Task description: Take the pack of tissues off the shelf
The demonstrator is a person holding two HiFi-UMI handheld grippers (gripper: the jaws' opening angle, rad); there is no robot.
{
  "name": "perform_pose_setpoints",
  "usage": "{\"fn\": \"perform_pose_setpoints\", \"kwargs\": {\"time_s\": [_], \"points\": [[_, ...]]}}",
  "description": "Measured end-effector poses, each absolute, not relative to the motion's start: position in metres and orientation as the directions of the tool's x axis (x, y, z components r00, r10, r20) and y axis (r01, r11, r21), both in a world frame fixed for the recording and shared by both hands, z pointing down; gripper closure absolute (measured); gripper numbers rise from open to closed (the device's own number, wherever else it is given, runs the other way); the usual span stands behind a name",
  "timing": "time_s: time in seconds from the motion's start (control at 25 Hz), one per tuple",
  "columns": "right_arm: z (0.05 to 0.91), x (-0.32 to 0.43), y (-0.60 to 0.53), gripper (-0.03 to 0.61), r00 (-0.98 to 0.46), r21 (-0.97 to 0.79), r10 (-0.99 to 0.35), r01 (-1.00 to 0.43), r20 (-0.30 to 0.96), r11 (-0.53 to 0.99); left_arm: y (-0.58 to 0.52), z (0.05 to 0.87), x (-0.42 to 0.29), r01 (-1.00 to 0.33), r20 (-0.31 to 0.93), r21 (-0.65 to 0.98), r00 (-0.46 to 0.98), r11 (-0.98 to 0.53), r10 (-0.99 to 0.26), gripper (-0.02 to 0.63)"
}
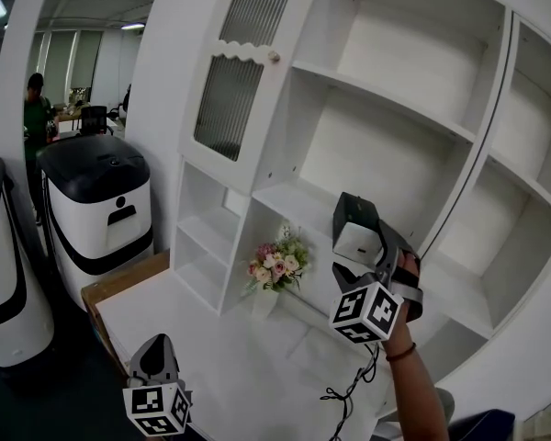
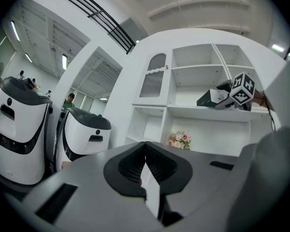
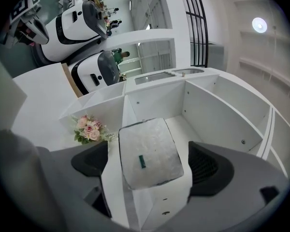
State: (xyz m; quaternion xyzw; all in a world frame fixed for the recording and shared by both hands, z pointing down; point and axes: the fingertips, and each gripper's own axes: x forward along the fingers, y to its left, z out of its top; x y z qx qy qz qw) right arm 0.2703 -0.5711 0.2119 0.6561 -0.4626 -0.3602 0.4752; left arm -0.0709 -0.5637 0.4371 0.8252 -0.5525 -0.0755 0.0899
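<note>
A white plastic-wrapped pack of tissues [image 3: 150, 151] with a small green mark lies on a white shelf board [image 3: 181, 129]. My right gripper [image 3: 149, 162] is level with it, jaws spread wide to either side of the pack, with a gap showing on both sides. In the head view the right gripper [image 1: 356, 232] reaches into the shelf unit [image 1: 294, 200] with the pack [image 1: 355, 241] at its tip. My left gripper [image 1: 156, 352] hangs low at the left, well away from the shelf. Its ribbed pads [image 2: 157, 163] meet with nothing between them.
A small vase of pink flowers [image 1: 275, 266] stands on the white table under the shelf. A black cable [image 1: 349, 393] lies on the table [image 1: 230, 366]. Two white-and-black machines [image 1: 101, 200] stand to the left, and a person [image 1: 35, 108] stands far behind them.
</note>
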Motion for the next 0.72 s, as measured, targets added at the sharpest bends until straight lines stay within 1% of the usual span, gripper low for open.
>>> {"fn": "perform_pose_setpoints", "kwargs": {"time_s": [0.48, 0.56, 0.6, 0.72], "points": [[0.213, 0.282, -0.597, 0.057, 0.336, 0.962, -0.942, -0.264, 0.026, -0.067, -0.571, 0.445, -0.062, -0.897, -0.008, 0.229, 0.387, -0.379, -0.922, 0.595], [0.211, 0.282, -0.598, 0.075, 0.337, 0.962, -0.941, -0.262, 0.021, -0.072, -0.572, 0.445, -0.062, -0.897, -0.007, 0.229, 0.387, -0.378, -0.922, 0.595], [0.21, 0.282, -0.598, 0.095, 0.337, 0.963, -0.941, -0.26, 0.019, -0.074, -0.573, 0.445, -0.061, -0.897, -0.007, 0.23, 0.386, -0.377, -0.922, 0.595], [0.21, 0.282, -0.599, 0.107, 0.338, 0.963, -0.941, -0.26, 0.025, -0.068, -0.574, 0.445, -0.06, -0.897, -0.007, 0.23, 0.386, -0.377, -0.922, 0.595]]}}
